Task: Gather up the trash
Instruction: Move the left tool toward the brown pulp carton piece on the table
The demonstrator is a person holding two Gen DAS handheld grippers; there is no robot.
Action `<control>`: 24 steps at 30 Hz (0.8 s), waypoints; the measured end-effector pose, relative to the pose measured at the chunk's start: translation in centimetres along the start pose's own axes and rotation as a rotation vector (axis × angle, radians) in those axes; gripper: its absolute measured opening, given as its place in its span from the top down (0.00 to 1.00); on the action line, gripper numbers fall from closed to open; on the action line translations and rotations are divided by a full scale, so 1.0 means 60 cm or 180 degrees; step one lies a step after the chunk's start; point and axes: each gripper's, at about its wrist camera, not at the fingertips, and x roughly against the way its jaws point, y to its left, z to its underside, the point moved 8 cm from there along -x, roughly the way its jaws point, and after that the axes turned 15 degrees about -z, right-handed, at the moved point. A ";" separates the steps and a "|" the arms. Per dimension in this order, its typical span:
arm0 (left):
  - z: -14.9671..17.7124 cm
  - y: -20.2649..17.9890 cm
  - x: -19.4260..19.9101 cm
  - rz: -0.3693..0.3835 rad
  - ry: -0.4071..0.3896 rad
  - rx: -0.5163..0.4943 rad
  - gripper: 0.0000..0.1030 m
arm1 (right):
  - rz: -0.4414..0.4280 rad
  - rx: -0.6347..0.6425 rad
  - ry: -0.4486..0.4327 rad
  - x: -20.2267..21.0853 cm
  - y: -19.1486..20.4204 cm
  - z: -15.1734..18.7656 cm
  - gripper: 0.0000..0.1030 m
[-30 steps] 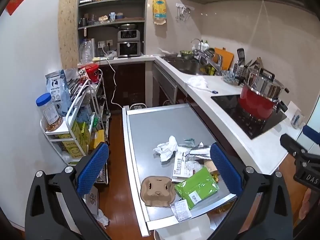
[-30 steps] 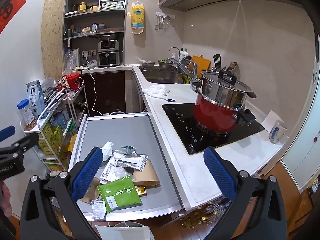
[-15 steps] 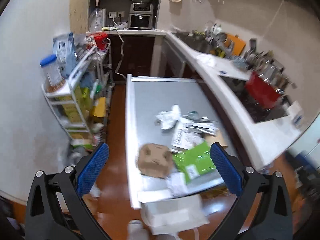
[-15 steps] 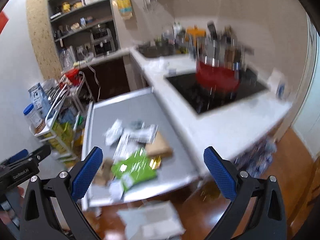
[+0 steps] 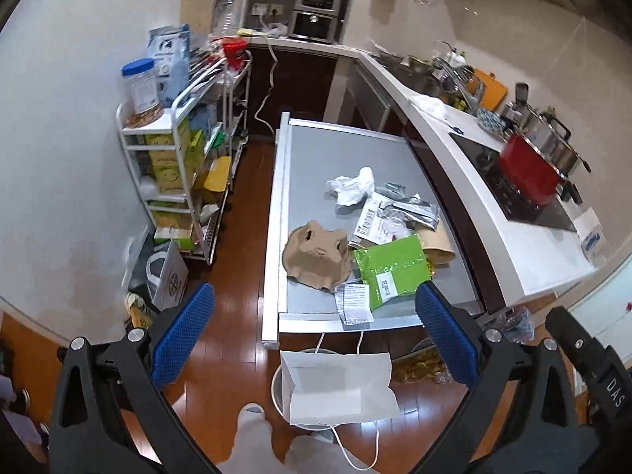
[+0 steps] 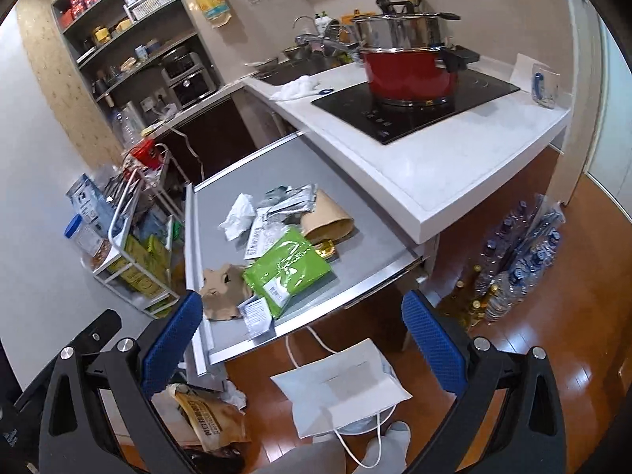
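Observation:
Trash lies on a grey pull-out table (image 5: 347,146) (image 6: 276,166): a brown pulp cup carrier (image 5: 318,254) (image 6: 221,290), a green mailer pouch (image 5: 391,270) (image 6: 286,268), a crumpled white tissue (image 5: 351,187) (image 6: 237,217), silver foil packets (image 5: 410,211) (image 6: 292,199), printed slips (image 5: 353,302) and a brown paper bag (image 6: 328,219). A white paper bag (image 5: 339,387) (image 6: 339,387) sits open on the floor below the table's front edge. My left gripper (image 5: 314,341) and right gripper (image 6: 302,345) are both open and empty, above the white bag and short of the table.
A white wire rack (image 5: 177,150) with jars and boxes stands left of the table. A white counter (image 6: 434,158) with a cooktop and red pot (image 6: 409,69) runs along the right. Water bottles (image 6: 521,249) sit on the floor. A snack bag (image 6: 209,420) lies on the floor at left.
Both grippers have pulled back and tilted downward, so the white paper bag on the floor and the table's front edge came into view. The trash has not moved.

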 end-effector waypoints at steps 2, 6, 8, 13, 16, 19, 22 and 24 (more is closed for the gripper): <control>-0.001 0.011 0.000 0.0095 0.0003 0.0116 0.02 | -0.0044 0.0038 0.0003 -0.003 0.006 -0.002 0.04; -0.027 0.008 -0.006 0.0346 -0.0098 0.0125 0.02 | -0.0105 0.0197 -0.0099 -0.005 0.017 -0.030 0.04; -0.054 -0.005 -0.015 0.0455 -0.0174 -0.0076 0.02 | -0.0045 0.0375 -0.0126 -0.010 0.022 -0.050 0.04; -0.113 -0.010 -0.023 0.0238 -0.0555 -0.0372 0.02 | 0.0352 0.1068 -0.0311 -0.023 0.043 -0.128 0.04; -0.130 -0.007 -0.037 0.0135 -0.0591 -0.0485 0.02 | 0.0243 0.1115 -0.0324 -0.033 0.048 -0.153 0.04; -0.137 -0.008 -0.050 0.0152 -0.0560 -0.0544 0.02 | 0.0039 0.1041 -0.0313 -0.040 0.057 -0.168 0.04; -0.135 -0.010 -0.066 0.0167 -0.0530 -0.0623 0.02 | 0.0024 0.1069 -0.0274 -0.051 0.063 -0.174 0.04; -0.129 -0.015 -0.074 0.0224 -0.0495 -0.0661 0.02 | 0.0012 0.1077 -0.0181 -0.065 0.063 -0.167 0.04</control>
